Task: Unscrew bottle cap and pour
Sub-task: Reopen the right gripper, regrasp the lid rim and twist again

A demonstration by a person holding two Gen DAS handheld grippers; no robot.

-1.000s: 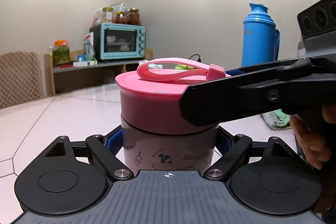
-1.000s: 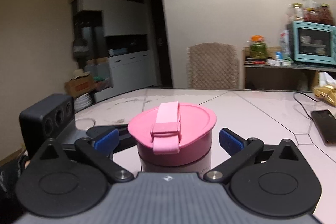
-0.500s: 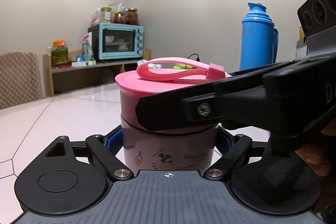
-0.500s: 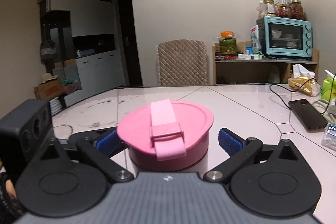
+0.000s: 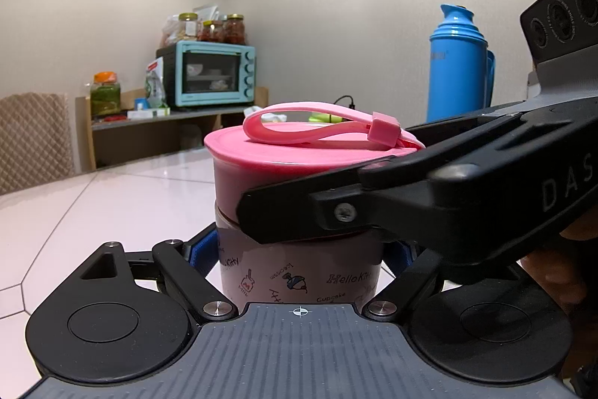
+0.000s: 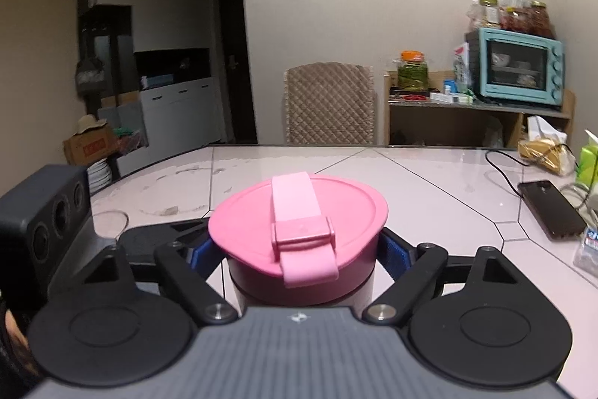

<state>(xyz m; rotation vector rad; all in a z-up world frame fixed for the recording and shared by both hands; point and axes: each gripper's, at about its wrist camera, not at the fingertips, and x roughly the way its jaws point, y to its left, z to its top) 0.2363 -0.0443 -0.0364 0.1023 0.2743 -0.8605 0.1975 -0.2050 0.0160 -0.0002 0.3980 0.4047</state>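
Note:
A squat bottle (image 5: pixel 299 275) with a pale body printed "Hello Kitty" stands upright on the white table (image 5: pixel 112 204). Its wide pink cap (image 5: pixel 276 167) has a pink strap loop on top. My left gripper (image 5: pixel 299 255) is shut on the bottle's body below the cap. My right gripper (image 6: pixel 299 247) is shut on the pink cap (image 6: pixel 299 230), its blue pads pressing both sides. In the left wrist view the right gripper's black arm (image 5: pixel 411 197) crosses in front of the cap from the right.
A blue thermos (image 5: pixel 458 62) stands behind the bottle to the right. A black phone (image 6: pixel 553 208) with a cable and packets lie at the table's right side. A teal oven (image 6: pixel 519 66), jars and a chair (image 6: pixel 329 103) stand beyond the table.
My right gripper has moved in around the cap and closed its fingers onto it, swinging around the bottle. The left gripper and bottle have stayed still.

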